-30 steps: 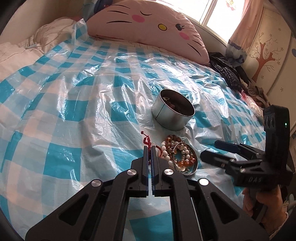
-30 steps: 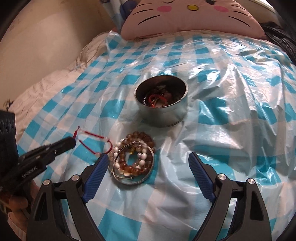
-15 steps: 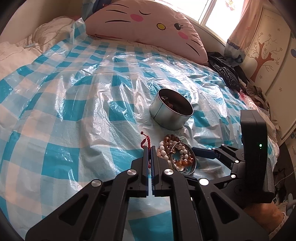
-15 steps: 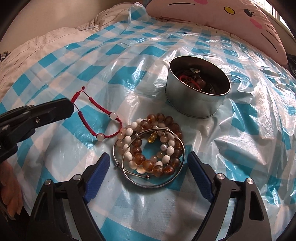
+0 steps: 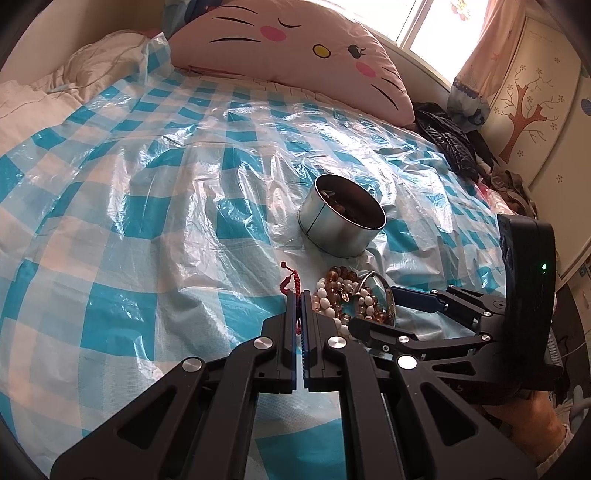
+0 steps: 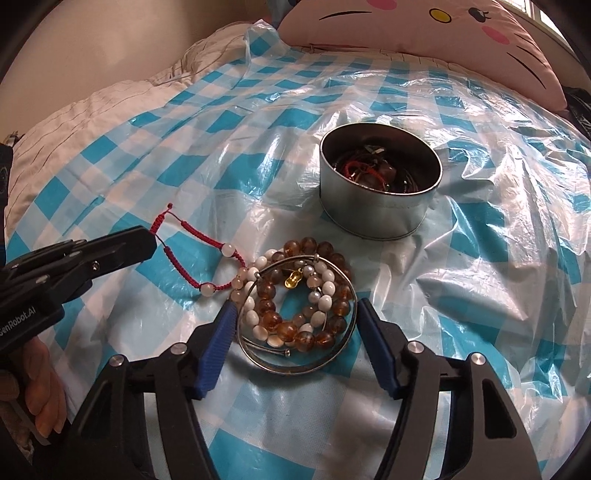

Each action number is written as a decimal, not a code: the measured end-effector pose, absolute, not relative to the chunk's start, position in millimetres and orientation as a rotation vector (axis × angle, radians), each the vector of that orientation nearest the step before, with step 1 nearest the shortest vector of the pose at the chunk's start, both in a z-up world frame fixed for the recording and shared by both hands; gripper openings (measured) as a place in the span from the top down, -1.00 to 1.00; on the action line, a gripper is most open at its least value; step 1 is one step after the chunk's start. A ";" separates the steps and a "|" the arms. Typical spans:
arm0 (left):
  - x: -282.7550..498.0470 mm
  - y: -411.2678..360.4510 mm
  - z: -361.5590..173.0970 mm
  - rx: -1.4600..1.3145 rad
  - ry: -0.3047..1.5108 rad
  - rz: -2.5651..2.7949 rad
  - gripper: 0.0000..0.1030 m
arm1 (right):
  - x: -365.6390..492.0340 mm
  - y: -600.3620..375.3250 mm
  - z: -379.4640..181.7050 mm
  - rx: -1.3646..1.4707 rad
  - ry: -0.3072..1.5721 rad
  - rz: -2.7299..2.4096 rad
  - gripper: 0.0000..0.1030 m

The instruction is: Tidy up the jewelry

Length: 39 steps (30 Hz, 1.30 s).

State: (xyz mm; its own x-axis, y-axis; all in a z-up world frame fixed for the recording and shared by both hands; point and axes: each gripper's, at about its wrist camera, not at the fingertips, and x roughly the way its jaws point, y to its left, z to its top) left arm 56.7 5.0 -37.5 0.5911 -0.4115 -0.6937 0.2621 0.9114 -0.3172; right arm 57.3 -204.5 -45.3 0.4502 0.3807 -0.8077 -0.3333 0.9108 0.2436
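Right wrist view shows the right claw [image 6: 295,332] low over the bed, its blue pads [image 6: 218,347] straddling the pile of bead bracelets [image 6: 299,295] ringed by a thin metal bangle [image 6: 332,354]; the jaws have just been closing, with the pile between them, yet the pads do not visibly press on the bangle, so I read it as not gripping. Beside it, the left claw [image 6: 147,242] is shut on the cord of the red string bracelet [image 6: 207,254], whose far end touches the pile. Beyond both stands the round metal tin [image 6: 380,206], already holding jewelry, on the checked plastic sheet [image 6: 184,155] near the pink cat pillow [image 6: 424,33].

The beads look light and loose on elastic, likely to sag and roll; the bangle is stiff and slick. Squeezing across the bangle's sides, gathering the strands inside, seems safest. The sheet is slippery and may bunch.
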 end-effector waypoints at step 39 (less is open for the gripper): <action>54.7 -0.7 -38.1 -0.175 0.848 -0.398 0.95 | 68.1 -205.2 -55.7 0.065 1.046 0.421 -0.21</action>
